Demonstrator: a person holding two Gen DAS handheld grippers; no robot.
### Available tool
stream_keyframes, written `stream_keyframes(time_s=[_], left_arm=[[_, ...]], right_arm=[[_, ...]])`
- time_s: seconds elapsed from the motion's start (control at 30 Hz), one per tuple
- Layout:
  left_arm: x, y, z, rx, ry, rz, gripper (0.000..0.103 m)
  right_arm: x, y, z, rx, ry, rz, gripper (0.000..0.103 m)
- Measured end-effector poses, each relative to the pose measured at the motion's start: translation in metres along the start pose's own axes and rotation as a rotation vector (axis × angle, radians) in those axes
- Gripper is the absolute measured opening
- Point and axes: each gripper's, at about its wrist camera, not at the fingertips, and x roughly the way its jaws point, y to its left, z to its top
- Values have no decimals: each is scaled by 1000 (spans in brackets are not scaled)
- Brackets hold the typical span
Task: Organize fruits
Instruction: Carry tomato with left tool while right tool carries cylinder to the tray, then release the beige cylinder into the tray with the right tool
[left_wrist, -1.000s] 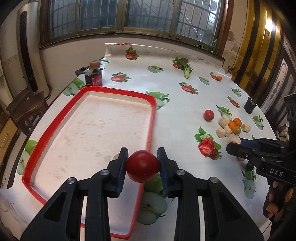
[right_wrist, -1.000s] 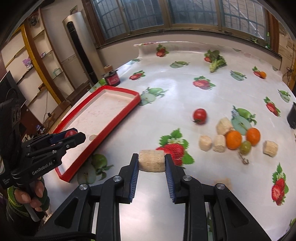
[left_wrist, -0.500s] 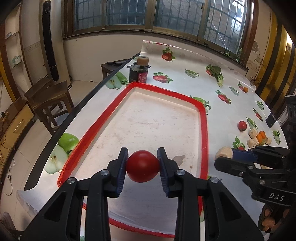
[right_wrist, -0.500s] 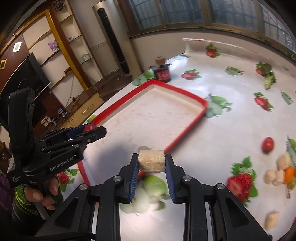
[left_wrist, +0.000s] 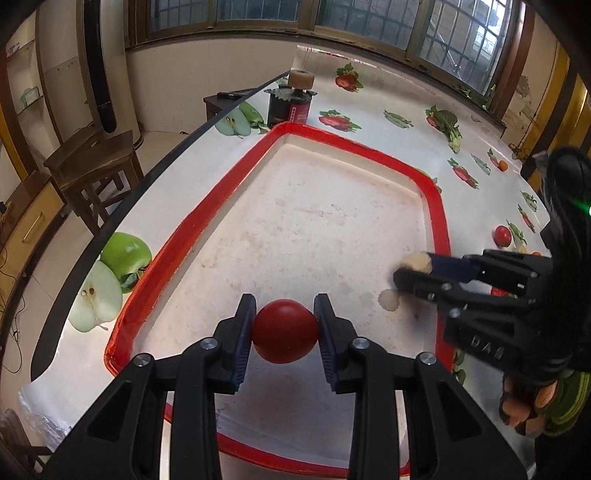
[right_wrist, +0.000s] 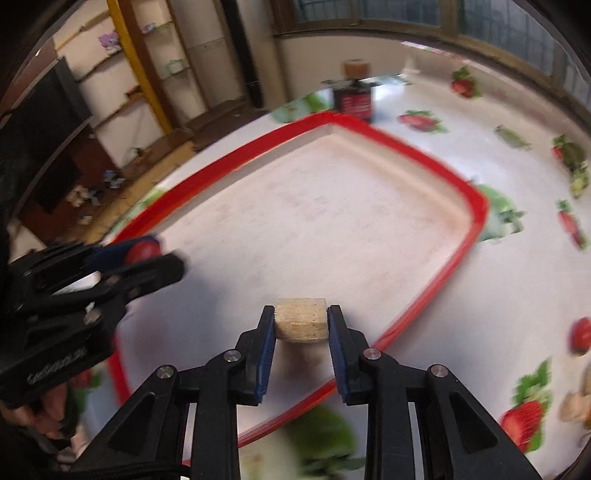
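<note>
Fruit: a round red tomato (left_wrist: 285, 331) and a pale banana piece (right_wrist: 301, 324), each held in a claw over the red-rimmed tray (left_wrist: 439, 229).
Left claw (left_wrist: 284, 334): its two blue pads squeeze the tomato from both sides. In the right wrist view it (right_wrist: 147, 254) comes in from 9 o'clock with the tomato (right_wrist: 142, 250) at its tip.
Right claw (right_wrist: 301, 334): closed tight on the banana piece, one pad on each flat end. In the left wrist view it (left_wrist: 412, 269) reaches in from 3 o'clock, and the banana piece (left_wrist: 415, 261) pokes out over the tray's right side.
Tray: white inside with faint stains, lying on the surface (left_wrist: 388, 107).
Surface: white cloth with pictures of strawberries, apples and greens.
Other fruit: one more tomato (left_wrist: 502, 235) sits on the cloth at 3 o'clock of the tray, well apart from it.
Jar (left_wrist: 291, 105): dark, with a tan lid, just past the tray's far corner at 12 o'clock.
Hand (left_wrist: 532, 402): striped glove, holding the right claw's handle.
Stool (left_wrist: 92, 166): wooden, on the floor at 9 o'clock.
</note>
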Motion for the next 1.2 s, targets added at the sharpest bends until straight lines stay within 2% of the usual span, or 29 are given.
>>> stream_keyframes(time_s=[0.1, 0.2, 0.23, 0.33, 0.47, 0.73, 1.2], left_arm=[[7, 2, -5, -13, 23, -12, 30], [9, 2, -7, -11, 25, -9, 30], [9, 1, -7, -8, 24, -6, 30], [6, 0, -8, -6, 27, 3, 30], [-4, -1, -8, -10, 7, 18, 30], [-24, -23, -4, 3, -42, 11, 30], [-37, -91, -6, 91, -60, -45, 30]], right_arm=[[2, -12, 6, 18, 14, 54, 27], [-4, -2, 2, -19, 10, 67, 35], [-5, 3, 1, -31, 7, 78, 47], [-11, 19, -5, -83, -12, 65, 64], [-28, 26, -13, -110, -43, 44, 66], [-77, -3, -30, -20, -118, 80, 67], [-121, -56, -75, 92, -138, 25, 67]])
